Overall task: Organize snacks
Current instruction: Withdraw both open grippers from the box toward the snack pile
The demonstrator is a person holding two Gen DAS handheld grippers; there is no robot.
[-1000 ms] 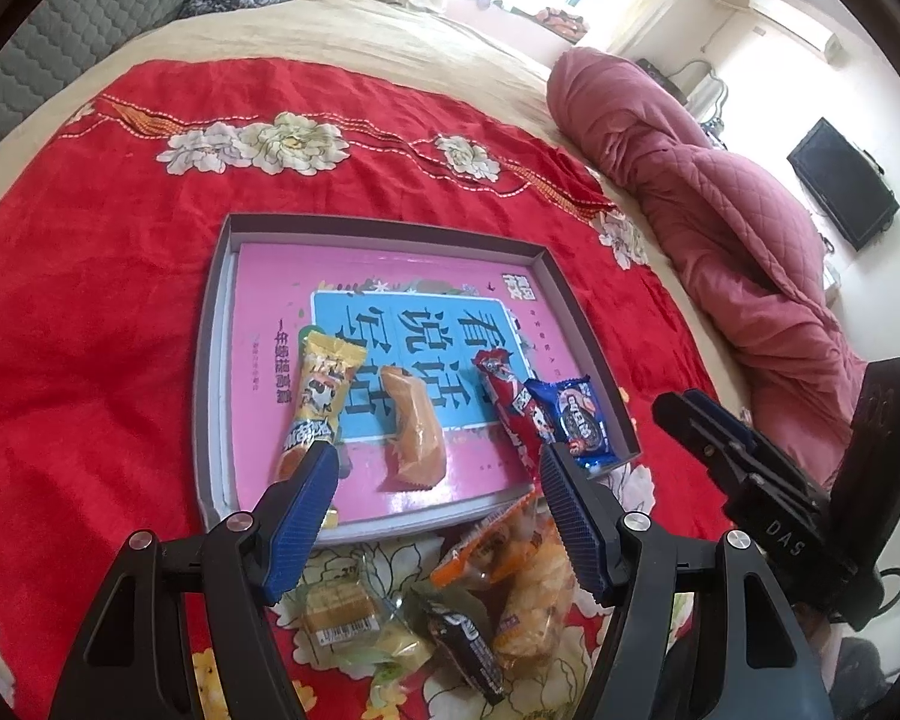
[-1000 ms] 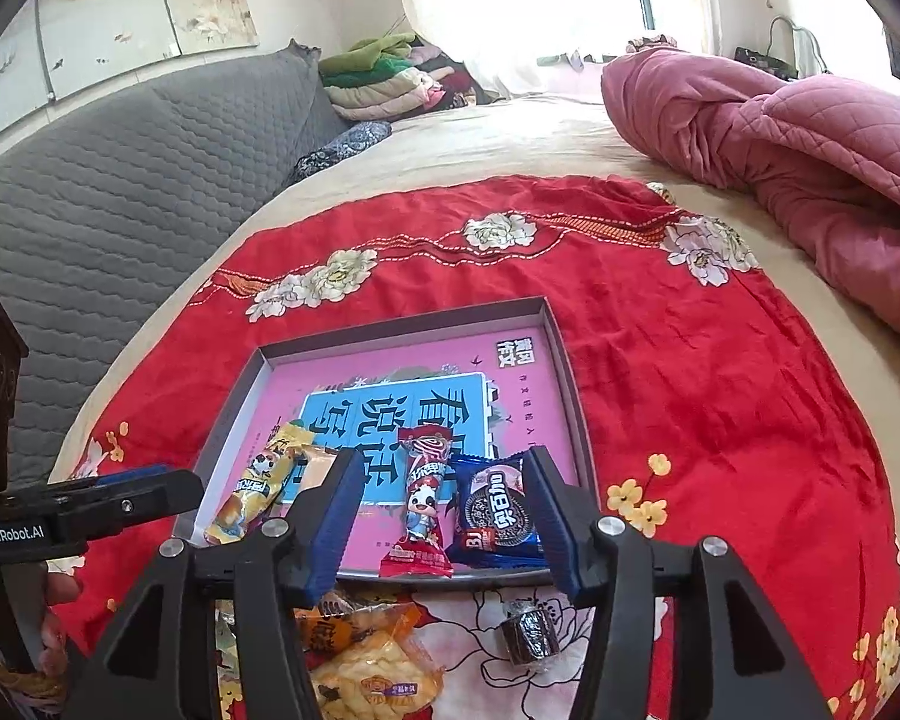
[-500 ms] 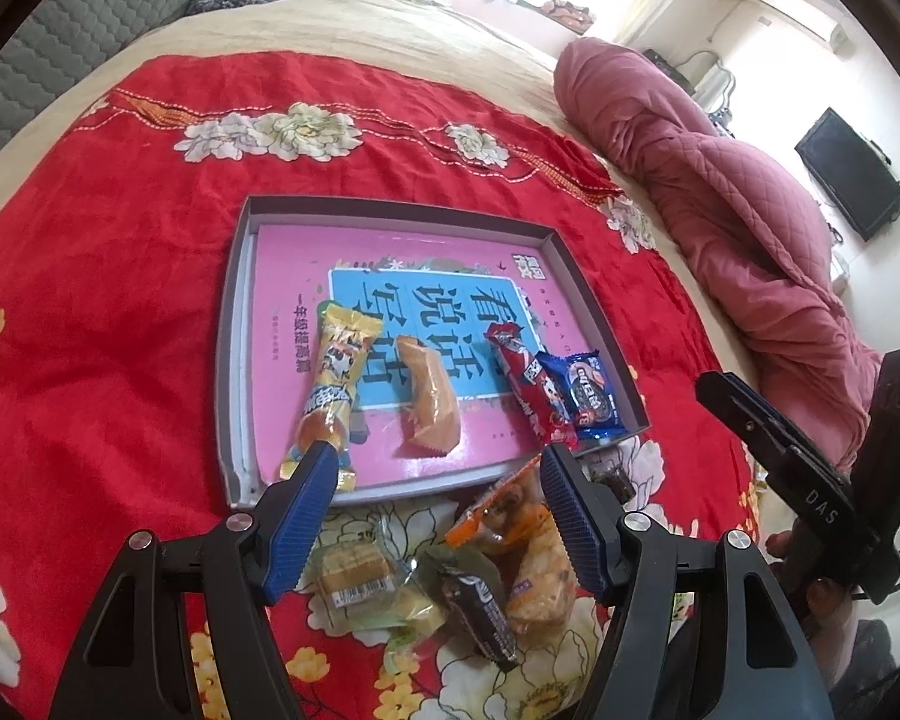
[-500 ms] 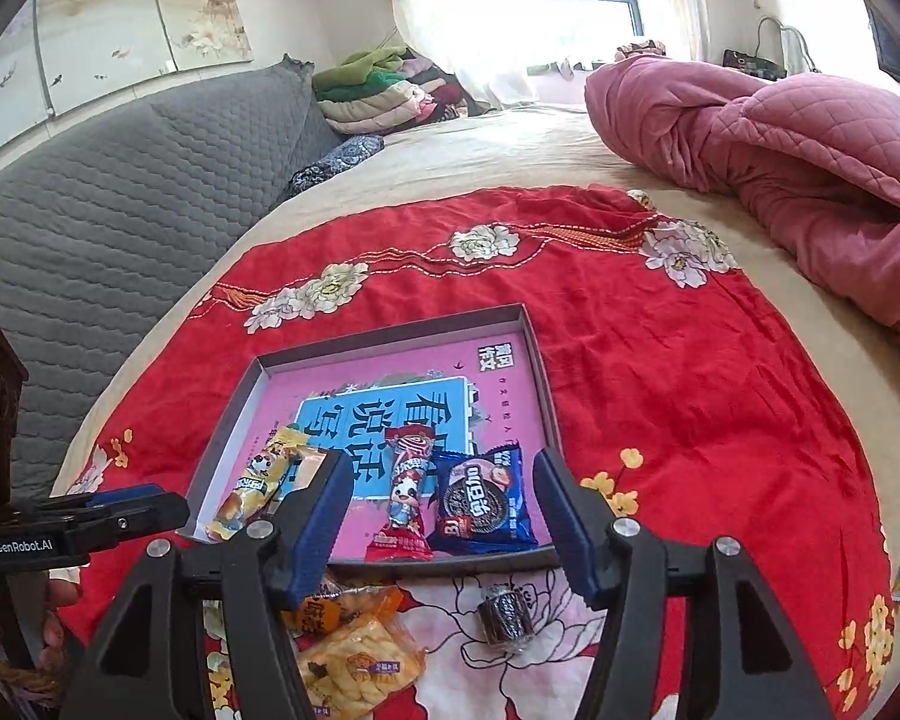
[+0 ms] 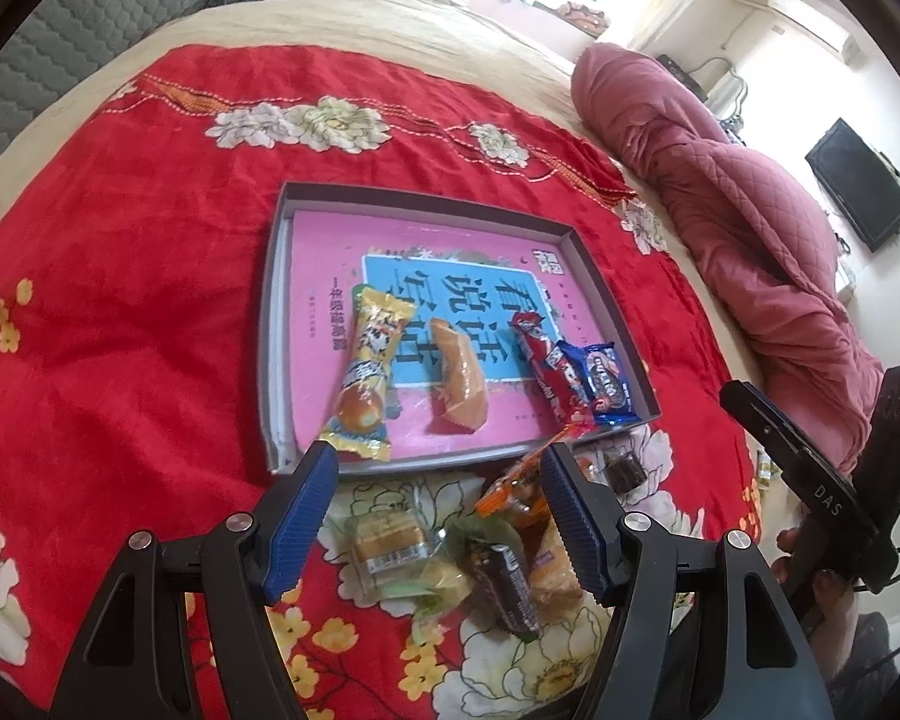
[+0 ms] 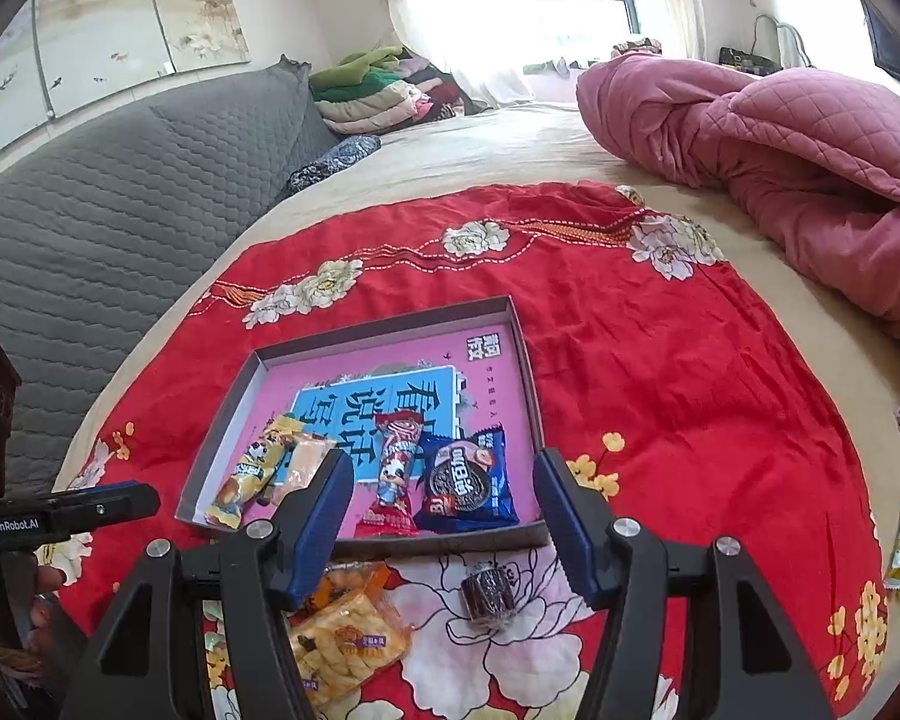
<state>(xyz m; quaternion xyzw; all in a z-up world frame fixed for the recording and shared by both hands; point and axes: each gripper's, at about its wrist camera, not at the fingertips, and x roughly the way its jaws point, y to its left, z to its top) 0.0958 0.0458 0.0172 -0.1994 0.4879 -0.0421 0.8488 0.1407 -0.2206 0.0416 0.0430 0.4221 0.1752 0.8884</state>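
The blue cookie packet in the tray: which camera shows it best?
The right wrist view: the blue cookie packet lies face-on between the open fingers. The left wrist view shows it smaller, off to the side, beside the red packet.

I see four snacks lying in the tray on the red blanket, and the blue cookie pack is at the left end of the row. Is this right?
Not quite. Four snacks do lie in the tray on the red blanket, but the blue cookie pack is at the right end of the row, as the left wrist view shows.

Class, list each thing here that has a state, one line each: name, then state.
Left gripper: open, empty.
Right gripper: open, empty.
Box lid: lying open-side up, holding four snacks.
Blue cookie pack: sealed, inside lid.
Round dark snack: wrapped, outside lid.
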